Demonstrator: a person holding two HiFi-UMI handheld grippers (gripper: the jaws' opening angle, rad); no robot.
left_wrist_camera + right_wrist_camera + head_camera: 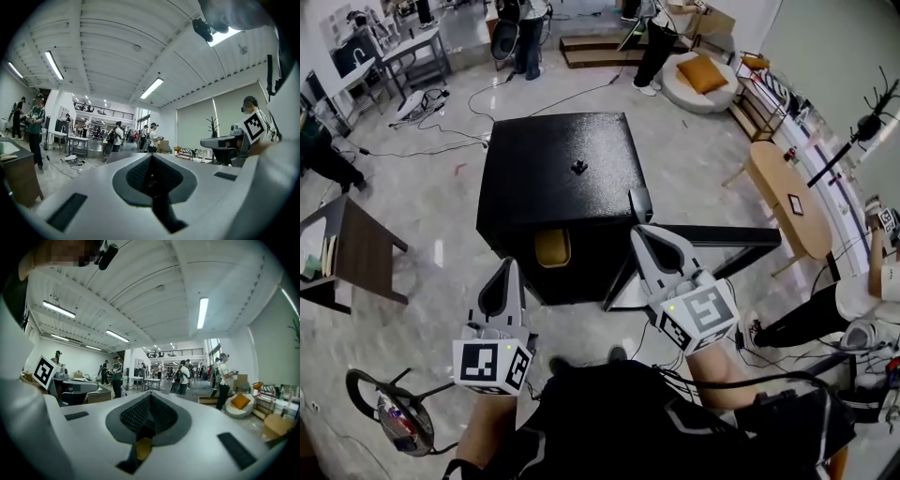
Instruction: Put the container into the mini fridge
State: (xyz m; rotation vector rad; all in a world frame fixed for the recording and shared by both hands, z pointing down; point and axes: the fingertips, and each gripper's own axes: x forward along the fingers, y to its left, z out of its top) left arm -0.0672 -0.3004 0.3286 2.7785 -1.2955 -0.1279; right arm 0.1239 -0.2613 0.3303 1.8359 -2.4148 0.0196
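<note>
The yellow container [552, 247] is seen inside the black mini fridge [553, 169], just behind the front opening twd its L side, w/ the door [712, 239] swung wide open to the R. The left gripper [509, 270] is held level in front of the fridge, jaws shut together w/ nothing between them. The right gripper [641, 208] is likewise closed & empty, held by the fridge's front R corner, apart from the container.
</note>
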